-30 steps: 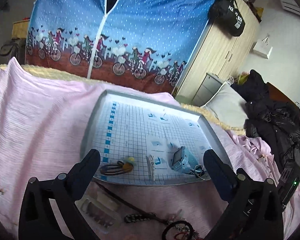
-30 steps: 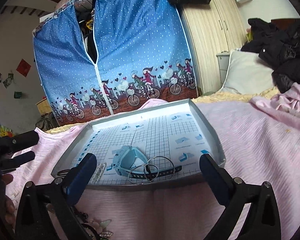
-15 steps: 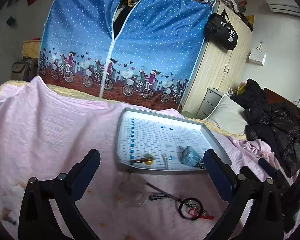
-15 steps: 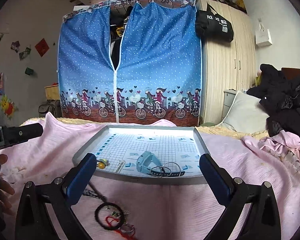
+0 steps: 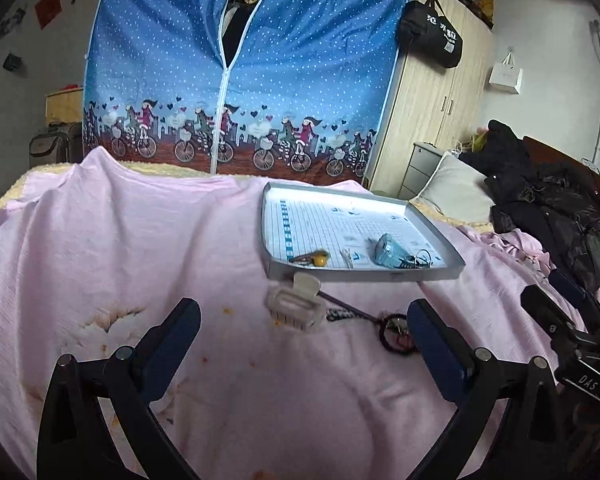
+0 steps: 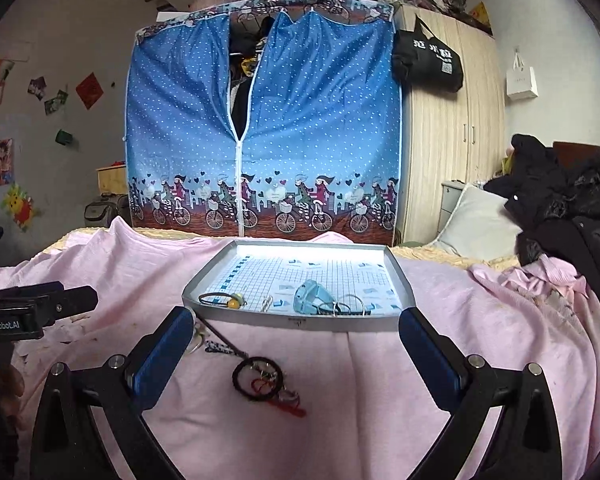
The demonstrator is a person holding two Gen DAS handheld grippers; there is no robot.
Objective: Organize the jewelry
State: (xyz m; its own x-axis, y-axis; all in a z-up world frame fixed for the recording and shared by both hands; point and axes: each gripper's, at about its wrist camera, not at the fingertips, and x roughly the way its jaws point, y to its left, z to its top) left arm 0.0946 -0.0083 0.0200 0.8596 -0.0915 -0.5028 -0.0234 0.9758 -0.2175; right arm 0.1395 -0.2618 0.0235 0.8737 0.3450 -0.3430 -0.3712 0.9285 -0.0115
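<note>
right wrist view: right gripper (image 6: pixel 296 354) spread wide, empty; lower squarely over the black ring (image 6: pixel 256 378) near the tray (image 6: pixel 300 325) front edge.

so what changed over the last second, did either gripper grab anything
No grab. Both grippers, left and right, pulled back from the tray and stayed open and empty. The blue watch, hair tie and black bracelet lie as before.

Left wrist: looking from the bed's (image 5: pixel 100 240) near-left across to the tray (image 5: pixel 440 242).
Right wrist: facing the tray (image 6: pixel 296 322) squarely, seemingly nearer.
Shared: both are showing tray and bed.
</note>
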